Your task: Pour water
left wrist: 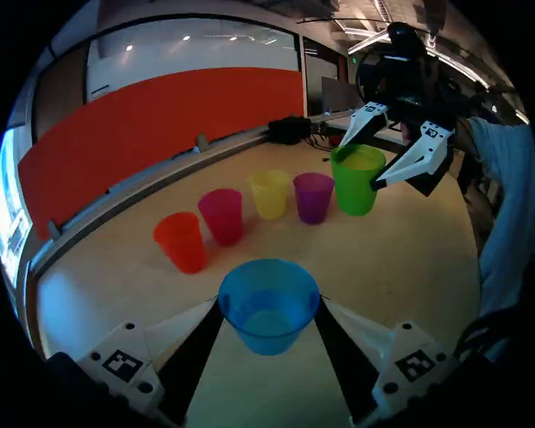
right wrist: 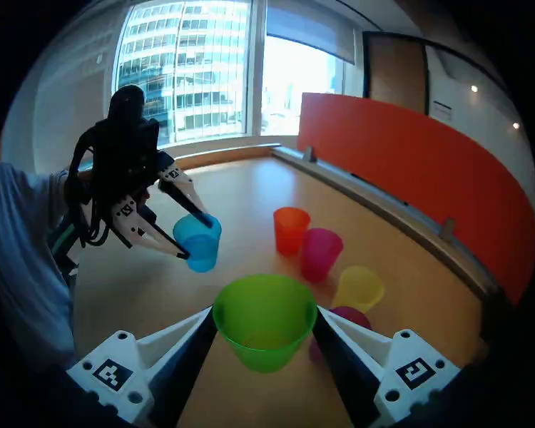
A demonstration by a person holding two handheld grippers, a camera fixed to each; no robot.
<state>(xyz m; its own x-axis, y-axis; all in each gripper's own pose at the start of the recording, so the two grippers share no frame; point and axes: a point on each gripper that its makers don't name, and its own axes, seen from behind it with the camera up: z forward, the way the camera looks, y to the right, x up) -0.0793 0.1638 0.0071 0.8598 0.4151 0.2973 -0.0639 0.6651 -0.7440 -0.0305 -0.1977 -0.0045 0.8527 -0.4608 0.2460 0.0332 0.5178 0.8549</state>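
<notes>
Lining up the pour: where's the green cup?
In the right gripper view, the green cup is held centre-frame by the right tool, beside the purple cup.

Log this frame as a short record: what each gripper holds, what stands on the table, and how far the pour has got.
left gripper: shut on translucent blue plastic cup, roughly upright
right gripper: shut on translucent green plastic cup, roughly upright
on wooden table: orange cup, pink cup, yellow cup, purple cup, all plastic, upright, in a row
pour: not yet begun
water levels: cannot tell
</notes>
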